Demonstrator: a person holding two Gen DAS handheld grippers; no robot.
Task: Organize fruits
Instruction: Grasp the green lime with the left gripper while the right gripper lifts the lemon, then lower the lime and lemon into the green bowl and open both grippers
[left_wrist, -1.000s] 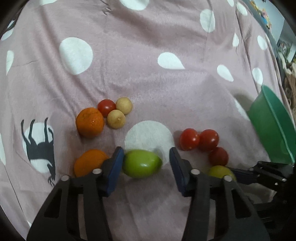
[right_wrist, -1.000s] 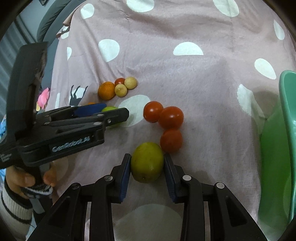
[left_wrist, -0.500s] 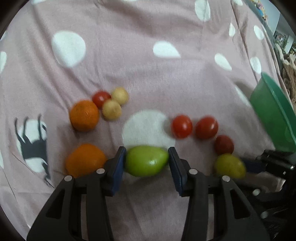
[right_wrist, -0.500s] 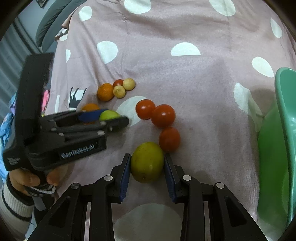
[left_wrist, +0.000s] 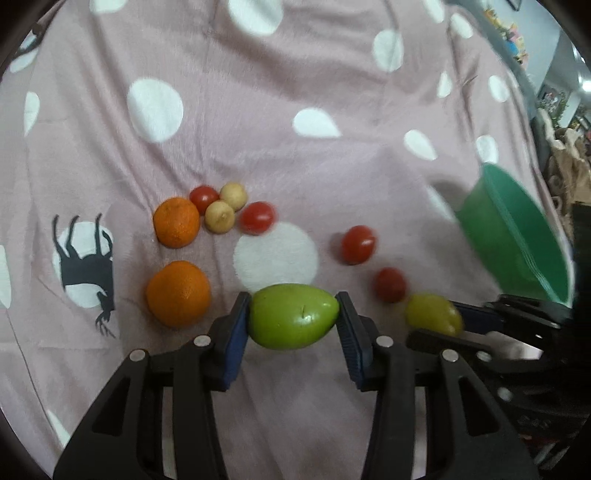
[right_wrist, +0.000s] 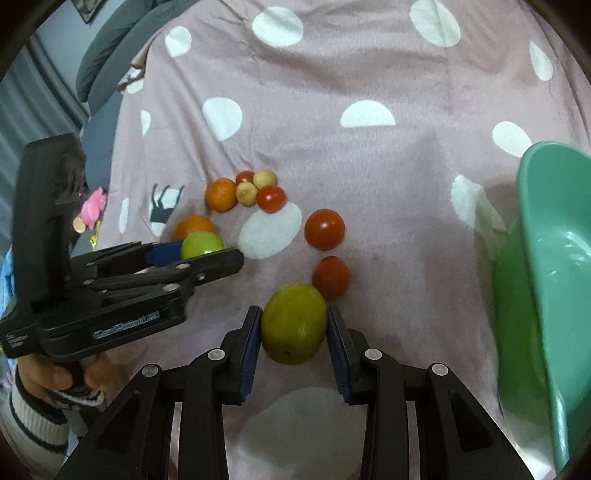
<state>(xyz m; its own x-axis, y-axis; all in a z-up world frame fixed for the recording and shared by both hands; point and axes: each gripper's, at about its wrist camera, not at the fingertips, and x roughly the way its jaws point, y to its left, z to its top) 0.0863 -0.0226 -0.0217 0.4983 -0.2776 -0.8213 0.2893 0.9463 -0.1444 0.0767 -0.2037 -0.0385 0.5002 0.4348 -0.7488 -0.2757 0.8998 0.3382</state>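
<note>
My left gripper (left_wrist: 293, 317) is shut on a bright green fruit (left_wrist: 293, 316) and holds it above the pink spotted cloth (left_wrist: 258, 122). My right gripper (right_wrist: 294, 325) is shut on a yellow-green fruit (right_wrist: 294, 324), which also shows in the left wrist view (left_wrist: 433, 314). On the cloth lie two oranges (left_wrist: 177, 293) (left_wrist: 176, 226), two pale yellow fruits (left_wrist: 219, 216) (left_wrist: 233, 195), and several red tomatoes (left_wrist: 358, 244) (left_wrist: 390, 284) (left_wrist: 257, 217). The green bowl (right_wrist: 546, 280) stands at the right.
The left gripper (right_wrist: 201, 254) and the hand holding it (right_wrist: 55, 376) fill the left of the right wrist view. The bed's edge with grey bedding (right_wrist: 107, 66) and a pink toy (right_wrist: 92, 206) lies at the far left.
Both grippers have risen with their fruits off the cloth. One tomato has rolled left to the cluster of small fruits. The left gripper closed on the green fruit one second ago.
</note>
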